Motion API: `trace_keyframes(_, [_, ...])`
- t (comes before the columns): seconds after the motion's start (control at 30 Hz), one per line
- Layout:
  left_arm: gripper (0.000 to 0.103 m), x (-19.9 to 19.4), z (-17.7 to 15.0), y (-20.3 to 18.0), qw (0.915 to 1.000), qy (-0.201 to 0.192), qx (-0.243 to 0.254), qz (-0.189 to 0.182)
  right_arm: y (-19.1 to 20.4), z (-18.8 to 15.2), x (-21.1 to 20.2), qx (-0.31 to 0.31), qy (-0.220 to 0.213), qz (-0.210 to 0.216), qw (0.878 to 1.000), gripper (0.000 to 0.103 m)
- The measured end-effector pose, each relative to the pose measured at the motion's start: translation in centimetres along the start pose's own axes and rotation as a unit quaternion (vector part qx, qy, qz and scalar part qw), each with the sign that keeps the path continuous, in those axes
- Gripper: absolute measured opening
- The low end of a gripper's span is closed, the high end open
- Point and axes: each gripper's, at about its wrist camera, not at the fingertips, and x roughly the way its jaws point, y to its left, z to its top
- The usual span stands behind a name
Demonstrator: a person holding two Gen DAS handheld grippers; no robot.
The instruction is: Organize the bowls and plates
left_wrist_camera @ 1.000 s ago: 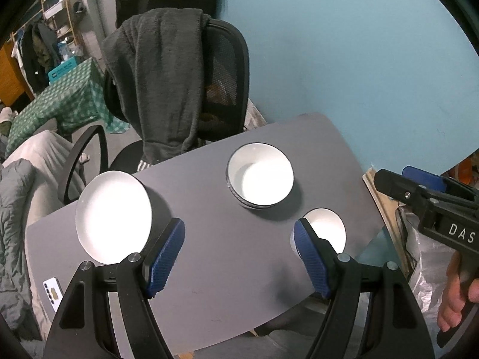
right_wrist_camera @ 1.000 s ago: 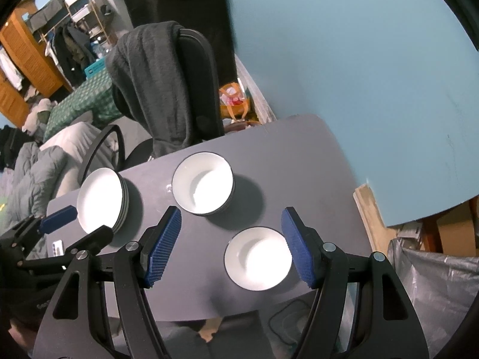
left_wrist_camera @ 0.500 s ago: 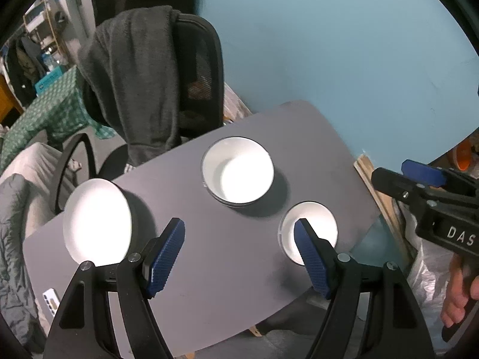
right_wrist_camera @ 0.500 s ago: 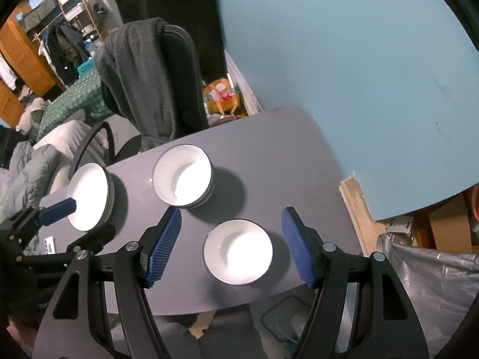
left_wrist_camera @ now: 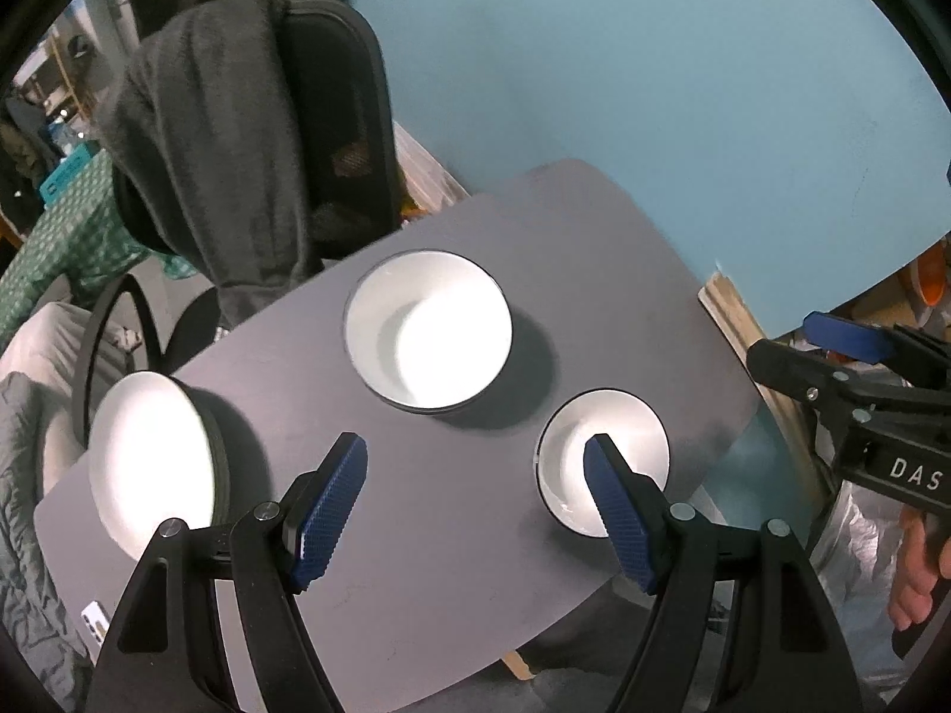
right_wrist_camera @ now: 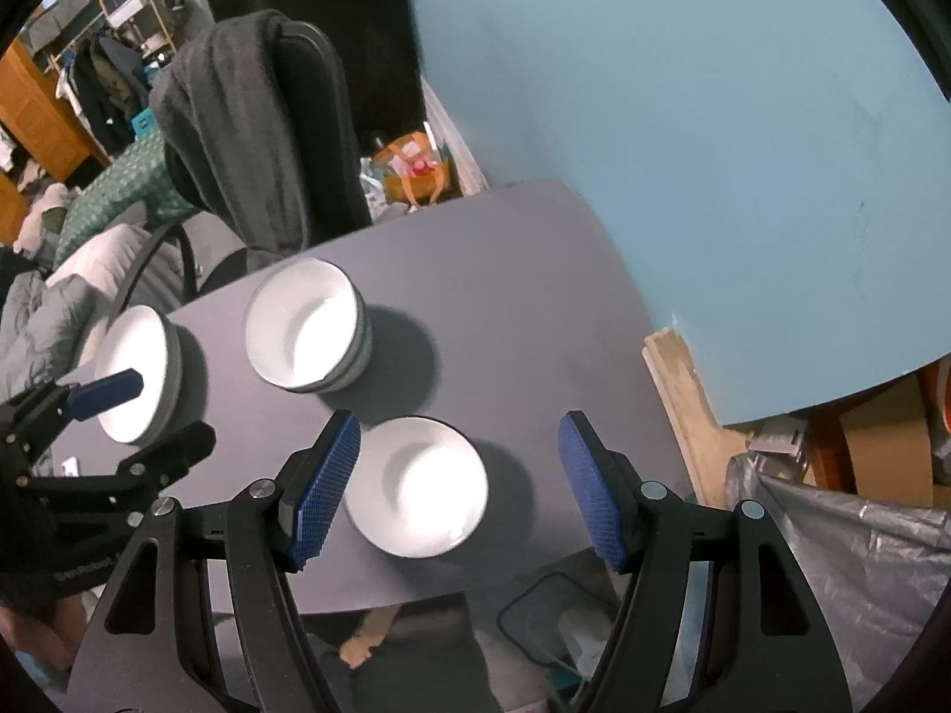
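On a small grey table (left_wrist_camera: 452, 546) (right_wrist_camera: 523, 273) stand three groups of white dishes with dark rims. A stack of bowls (left_wrist_camera: 428, 330) (right_wrist_camera: 306, 327) sits in the middle. A stack of plates or shallow bowls (left_wrist_camera: 151, 454) (right_wrist_camera: 137, 374) is at the left. A single small bowl (left_wrist_camera: 606, 451) (right_wrist_camera: 416, 487) stands near the front right edge. My left gripper (left_wrist_camera: 475, 511) hangs open above the table, its right finger in front of the small bowl. My right gripper (right_wrist_camera: 457, 487) is open high over the small bowl, which shows between its fingers.
A black office chair draped with a dark grey garment (left_wrist_camera: 238, 136) (right_wrist_camera: 249, 136) stands behind the table. A blue wall (left_wrist_camera: 654, 89) lies to the right. A phone (left_wrist_camera: 95, 618) lies at the table's front left corner. Grey plastic bags (right_wrist_camera: 844, 564) and boxes fill the floor right.
Both grippers have sunk toward the table and drifted; the dishes look larger. The small bowl slid left between the right gripper's fingers. The jaws kept their width.
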Motion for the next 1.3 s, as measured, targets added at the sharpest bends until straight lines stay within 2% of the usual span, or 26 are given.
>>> trace_keyframes(0.33, [0.077,6.4,0.2,-1.5,0.9984,0.052,0.016,-0.016,-2.9,-1.5,6.7,0.008,0.052,0.032,0.998,0.068])
trace_keyframes(0.6, [0.077,10.2,-0.7,-2.3,0.9964,0.081,0.026,-0.001,-3.2,-3.4,11.6,0.0,0.093,0.044,0.995,0.068])
trace_keyframes(1.0, [0.077,13.3,-1.9,-2.9,0.9931,0.114,0.027,-0.011,-2.9,-5.4,14.6,0.009,0.121,0.052,0.991,0.068])
trace_keyframes(1.13, [0.077,13.8,-2.3,-3.0,0.9912,0.13,0.019,-0.016,-2.9,-5.7,14.8,0.018,0.127,0.05,0.99,0.062])
trace_keyframes(1.2, [0.076,14.0,-2.4,-3.1,0.9909,0.132,0.018,-0.017,-3.0,-5.8,14.8,0.023,0.129,0.054,0.99,0.054])
trace_keyframes(1.3, [0.069,14.4,-2.5,-3.2,0.9903,0.136,0.018,-0.021,-3.3,-6.0,15.0,0.025,0.134,0.054,0.989,0.049])
